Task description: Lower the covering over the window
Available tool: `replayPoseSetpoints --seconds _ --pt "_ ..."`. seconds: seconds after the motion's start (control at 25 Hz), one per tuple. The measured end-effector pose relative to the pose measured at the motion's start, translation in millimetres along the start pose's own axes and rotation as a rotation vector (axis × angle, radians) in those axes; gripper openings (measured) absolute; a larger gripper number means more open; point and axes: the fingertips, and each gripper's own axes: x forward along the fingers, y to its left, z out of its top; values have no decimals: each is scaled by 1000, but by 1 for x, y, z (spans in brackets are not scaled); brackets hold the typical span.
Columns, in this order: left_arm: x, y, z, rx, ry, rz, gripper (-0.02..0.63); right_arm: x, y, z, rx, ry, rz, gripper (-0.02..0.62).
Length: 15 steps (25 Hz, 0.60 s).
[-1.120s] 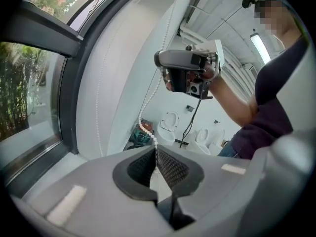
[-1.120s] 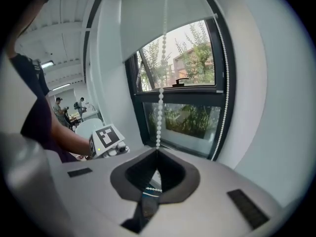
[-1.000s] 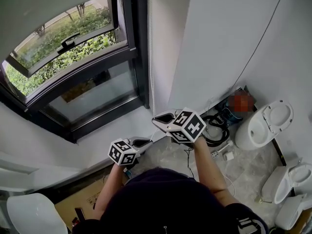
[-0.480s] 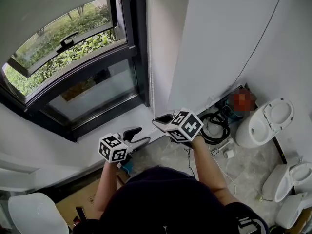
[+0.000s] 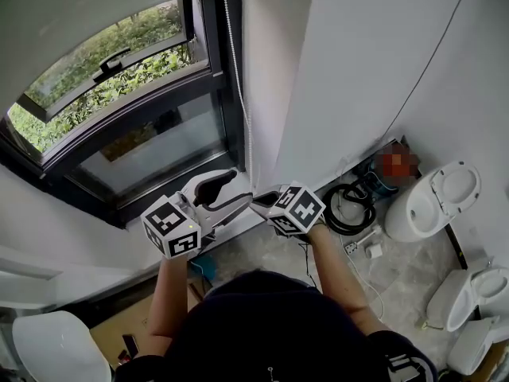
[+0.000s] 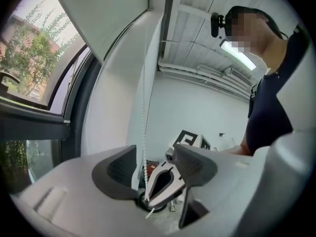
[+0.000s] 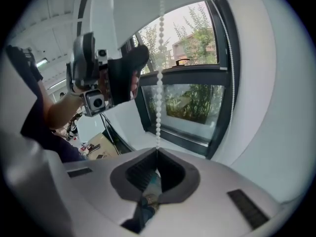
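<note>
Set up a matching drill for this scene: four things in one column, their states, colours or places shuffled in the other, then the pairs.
1. left gripper
2. right gripper
3. toilet
4. window frame

A. shut on the bead chain
B. dark
C. open
D. on the floor

Pairs: 1-C; 2-A; 3-D; 4-B

1. Daylight from the window (image 5: 111, 86) lights my head view evenly, and the white wall (image 5: 350, 78) is bright without glare.
2. The floor (image 5: 398, 281) is dimmer, with soft shadows.
3. Both gripper views bow strongly and go black at the corners.
4. In the left gripper view a ceiling strip light (image 6: 238, 55) glows, and the nearest surfaces look soft.
5. In the right gripper view the sky washes out pale.
</note>
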Motion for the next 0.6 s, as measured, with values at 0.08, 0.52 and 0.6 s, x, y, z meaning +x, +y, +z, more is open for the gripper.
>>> replayPoseSetpoints --seconds 0.08,0.52,0.6 --pt "8 0 12 3 -12 -10 244 0 1 0 1 -4 4 12" --pt "29 18 69 39 -76 42 110 0 12 0 -17 -14 16 12" --pt "31 19 71 45 -74 44 29 0 11 1 -20 -14 14 12"
